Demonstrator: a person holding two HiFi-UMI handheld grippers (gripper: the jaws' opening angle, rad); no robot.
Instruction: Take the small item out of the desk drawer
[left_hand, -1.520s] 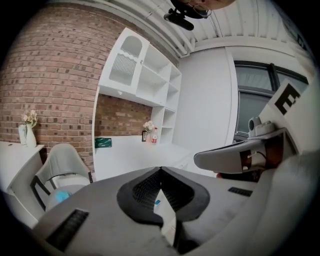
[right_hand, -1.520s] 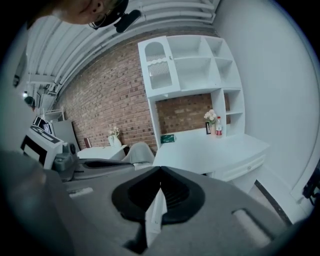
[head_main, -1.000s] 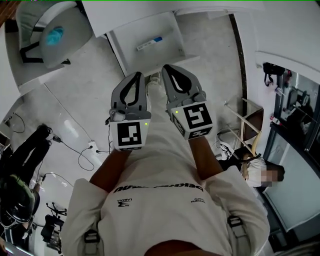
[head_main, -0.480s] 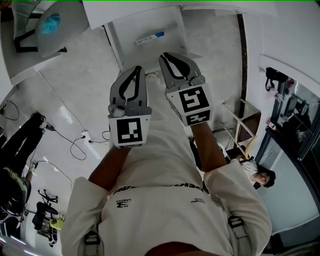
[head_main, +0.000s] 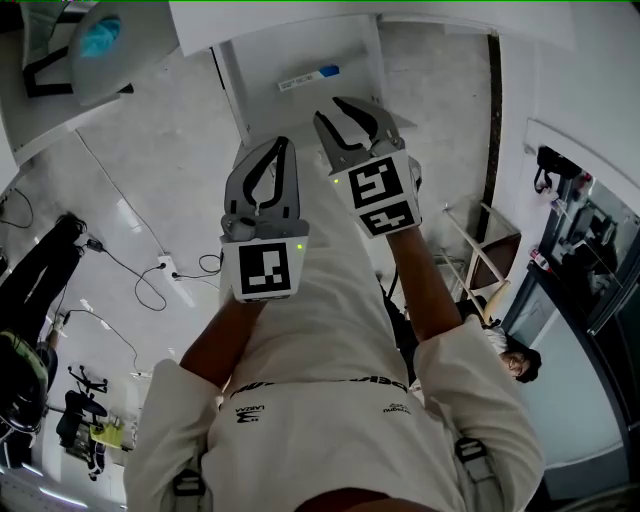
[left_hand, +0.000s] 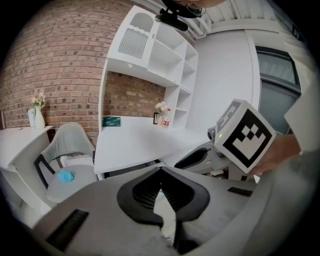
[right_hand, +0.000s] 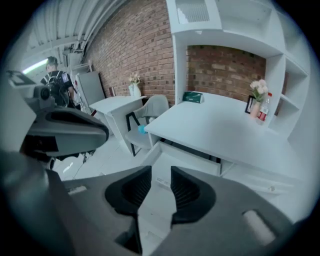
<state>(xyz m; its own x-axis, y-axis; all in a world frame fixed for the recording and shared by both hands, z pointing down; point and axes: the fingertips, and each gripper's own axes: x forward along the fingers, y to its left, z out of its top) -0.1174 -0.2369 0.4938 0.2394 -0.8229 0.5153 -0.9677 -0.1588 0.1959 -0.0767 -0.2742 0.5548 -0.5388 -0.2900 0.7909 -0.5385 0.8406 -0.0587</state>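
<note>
The white desk drawer (head_main: 345, 50) stands pulled out under the desk top, at the top of the head view. In it lies the small item (head_main: 308, 78), a white tube with a blue end. My right gripper (head_main: 335, 108) hovers just in front of the drawer and apart from the item. Its jaws are opening, with nothing between them. Through their gap (right_hand: 160, 172) the right gripper view shows the drawer (right_hand: 192, 156) and the item's label (right_hand: 162, 181). My left gripper (head_main: 283, 143) hangs lower and to the left, shut and empty (left_hand: 160, 171).
A grey chair (head_main: 100, 45) with a blue thing on its seat stands left of the desk. Cables (head_main: 140, 285) trail over the floor at left. A wooden frame (head_main: 490, 250) and a seated person (head_main: 512, 362) are at right. A green box (right_hand: 193, 97) lies on the desk top.
Both grippers have moved up toward the drawer, the right one farther. The right gripper's jaws, shut before, now stand apart. The left gripper stays shut.
</note>
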